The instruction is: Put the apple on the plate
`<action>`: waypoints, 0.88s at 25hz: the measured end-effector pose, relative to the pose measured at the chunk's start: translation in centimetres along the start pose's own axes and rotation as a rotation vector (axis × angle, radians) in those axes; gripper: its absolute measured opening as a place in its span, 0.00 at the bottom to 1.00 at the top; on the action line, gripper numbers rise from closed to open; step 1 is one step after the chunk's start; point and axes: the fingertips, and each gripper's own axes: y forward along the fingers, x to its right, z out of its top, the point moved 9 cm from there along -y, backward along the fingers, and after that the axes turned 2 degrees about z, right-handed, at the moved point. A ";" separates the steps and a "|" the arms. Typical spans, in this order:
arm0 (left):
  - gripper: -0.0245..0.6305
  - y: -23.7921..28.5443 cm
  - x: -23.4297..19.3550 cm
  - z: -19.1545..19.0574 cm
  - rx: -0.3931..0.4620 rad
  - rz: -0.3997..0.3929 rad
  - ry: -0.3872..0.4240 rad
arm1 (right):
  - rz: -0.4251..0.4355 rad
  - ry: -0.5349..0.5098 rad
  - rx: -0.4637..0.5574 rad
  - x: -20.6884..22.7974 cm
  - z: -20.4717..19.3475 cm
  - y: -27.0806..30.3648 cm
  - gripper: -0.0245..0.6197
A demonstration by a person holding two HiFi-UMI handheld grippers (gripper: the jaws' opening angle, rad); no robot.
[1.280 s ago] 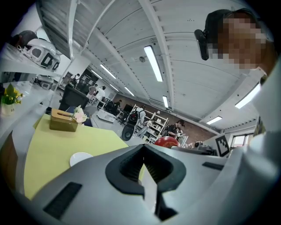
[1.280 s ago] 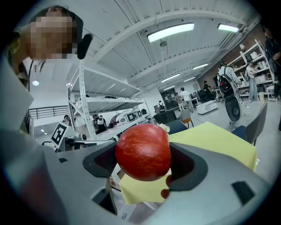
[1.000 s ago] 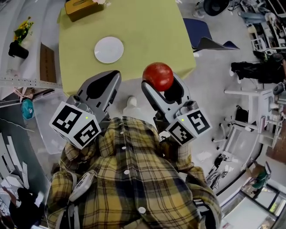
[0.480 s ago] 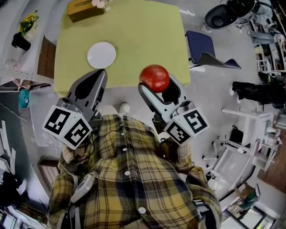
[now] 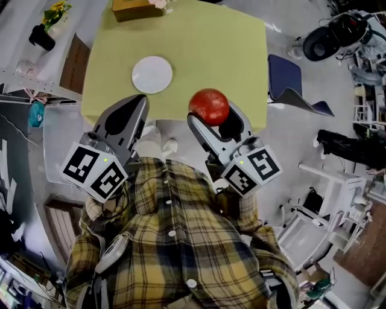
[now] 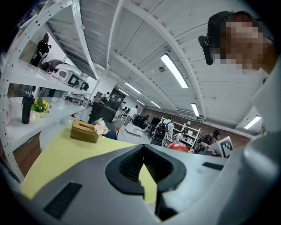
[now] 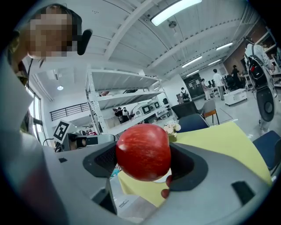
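Apple (image 5: 208, 106) stayed clamped in my right gripper (image 5: 211, 113), over near edge of table (image 5: 205, 54). My view swung slightly. Plate (image 5: 152, 74) still well apart, ahead-left. Left gripper (image 5: 142, 100) closed, empty. Carry unfinished.

**Apple clamped in the tongs**

The right tongs (image 7: 145, 163) grip a red apple (image 7: 143, 152) between both jaws, in front of the yellow-green table (image 7: 224, 140). White flowers (image 7: 172, 128) and a white shelving rack (image 7: 123, 99) stand beyond.

Red apple (image 5: 208, 107), white plate (image 5: 152, 75), yellow-green tabletop (image 5: 208, 51), tan tissue box (image 5: 134, 9) at its far edge, yellow-and-dark plaid shirt (image 5: 175, 253).
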 end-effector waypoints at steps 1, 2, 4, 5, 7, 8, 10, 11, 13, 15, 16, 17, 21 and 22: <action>0.05 0.1 -0.5 0.3 0.002 0.001 -0.001 | 0.004 -0.004 -0.004 -0.1 0.2 0.7 0.56; 0.05 0.3 -0.9 0.6 0.005 0.002 -0.003 | 0.008 -0.008 -0.009 -0.1 0.4 1.4 0.56; 0.05 0.6 -2.1 1.3 0.010 0.001 -0.007 | 0.019 -0.013 -0.019 -0.2 0.7 3.0 0.56; 0.05 0.9 -2.8 1.7 0.012 0.000 -0.008 | 0.025 -0.015 -0.024 -0.2 0.9 4.0 0.56; 0.05 1.5 -4.3 2.6 0.015 -0.004 -0.010 | 0.031 -0.021 -0.032 -0.1 1.4 6.1 0.56; 0.05 1.8 -5.1 3.2 0.015 -0.007 -0.011 | 0.033 -0.022 -0.034 -0.1 1.7 7.2 0.56; 0.05 2.6 -6.9 4.3 0.014 -0.012 -0.012 | 0.034 -0.023 -0.036 0.0 2.3 9.5 0.56; 0.05 3.0 -7.8 4.8 0.014 -0.014 -0.012 | 0.036 -0.024 -0.036 0.1 2.6 10.7 0.56; 0.05 3.8 -9.5 5.9 0.015 -0.022 -0.011 | 0.037 -0.030 -0.039 0.2 3.2 12.9 0.56; 0.05 4.6 -11.0 6.9 0.015 -0.031 -0.010 | 0.035 -0.034 -0.042 0.5 3.8 14.8 0.56; 0.05 5.0 -11.7 7.4 0.014 -0.037 -0.010 | 0.033 -0.034 -0.043 0.7 4.1 15.7 0.56; 0.05 5.5 -12.3 7.8 0.010 -0.044 -0.009 | 0.029 -0.035 -0.043 0.9 4.4 16.5 0.56; 0.05 7.3 -14.2 8.8 -0.017 -0.074 -0.002 | 0.008 -0.035 -0.045 1.5 5.3 18.9 0.56; 0.05 7.7 -14.6 8.8 -0.024 -0.081 -0.003 | 0.002 -0.034 -0.046 1.7 5.4 19.3 0.56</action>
